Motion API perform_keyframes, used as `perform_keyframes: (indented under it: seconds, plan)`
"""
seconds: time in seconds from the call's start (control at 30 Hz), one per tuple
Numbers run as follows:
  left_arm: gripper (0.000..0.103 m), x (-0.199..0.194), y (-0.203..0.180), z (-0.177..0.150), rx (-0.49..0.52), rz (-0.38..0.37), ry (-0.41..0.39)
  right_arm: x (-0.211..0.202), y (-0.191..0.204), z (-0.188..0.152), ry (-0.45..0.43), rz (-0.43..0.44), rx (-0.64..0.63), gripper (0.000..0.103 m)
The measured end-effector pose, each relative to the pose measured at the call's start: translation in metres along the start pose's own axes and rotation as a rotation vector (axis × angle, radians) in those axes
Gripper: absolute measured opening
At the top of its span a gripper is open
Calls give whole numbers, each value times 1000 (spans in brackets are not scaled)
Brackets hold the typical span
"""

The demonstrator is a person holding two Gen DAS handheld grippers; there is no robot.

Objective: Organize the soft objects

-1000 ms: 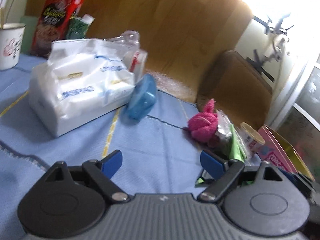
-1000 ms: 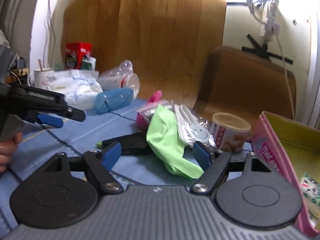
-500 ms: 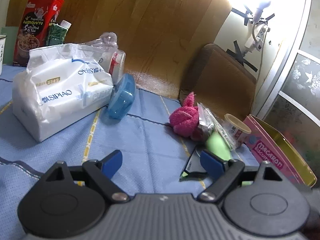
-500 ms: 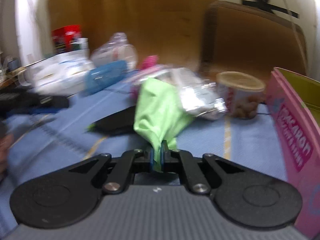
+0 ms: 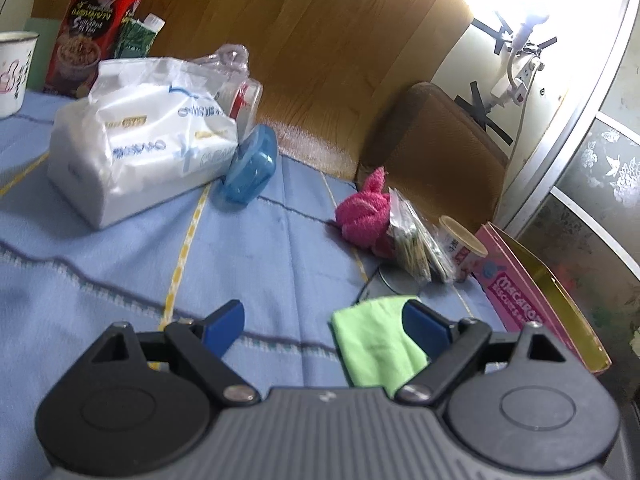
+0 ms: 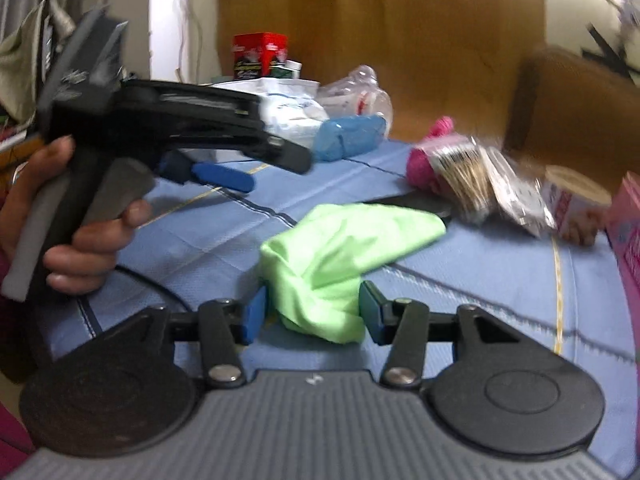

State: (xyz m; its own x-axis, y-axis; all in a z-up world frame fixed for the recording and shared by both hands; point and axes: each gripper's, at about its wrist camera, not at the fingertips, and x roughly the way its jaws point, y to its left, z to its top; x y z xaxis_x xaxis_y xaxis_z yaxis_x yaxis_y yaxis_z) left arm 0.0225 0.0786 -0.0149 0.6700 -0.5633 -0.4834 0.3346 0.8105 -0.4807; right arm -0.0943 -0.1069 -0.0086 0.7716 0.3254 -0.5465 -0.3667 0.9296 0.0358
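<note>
A light green cloth [image 6: 332, 256] lies bunched on the blue tablecloth [image 6: 480, 280]. My right gripper [image 6: 312, 316] is open, with the near end of the cloth between its blue pads. The cloth also shows in the left wrist view [image 5: 376, 344], just inside the right pad of my open, empty left gripper [image 5: 324, 326]. A pink towel roll [image 5: 364, 216] lies farther back, also seen in the right wrist view [image 6: 424, 156]. The left gripper [image 6: 224, 176], held by a hand, hovers to the left in the right wrist view.
A white tissue pack [image 5: 136, 144], a blue case [image 5: 252, 172] and a red box [image 5: 96, 28] stand at the back left. A bag of cotton swabs [image 5: 416, 240], a snack cup [image 5: 464, 248] and a pink macaron box [image 5: 540, 300] sit right. A brown chair [image 5: 436, 152] stands behind.
My right gripper, shut on the green cloth half a second ago, has pulled it toward the near side and opened. The cloth now lies by the left gripper.
</note>
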Motion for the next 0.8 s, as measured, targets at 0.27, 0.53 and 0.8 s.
perform_keyframes:
  seconds: [0.27,0.53,0.8]
  plan:
    - [93,-12,-19,-10,16,-39,39,-1,-7,-2,-7,26,13,56]
    - [96,-4,-43,-12,49,-75,91,-4,-10,-4,-13,51,26,58]
    - [87,18,-57,-20,66,-87,164,-3,-13,-4,-15,70,43,60]
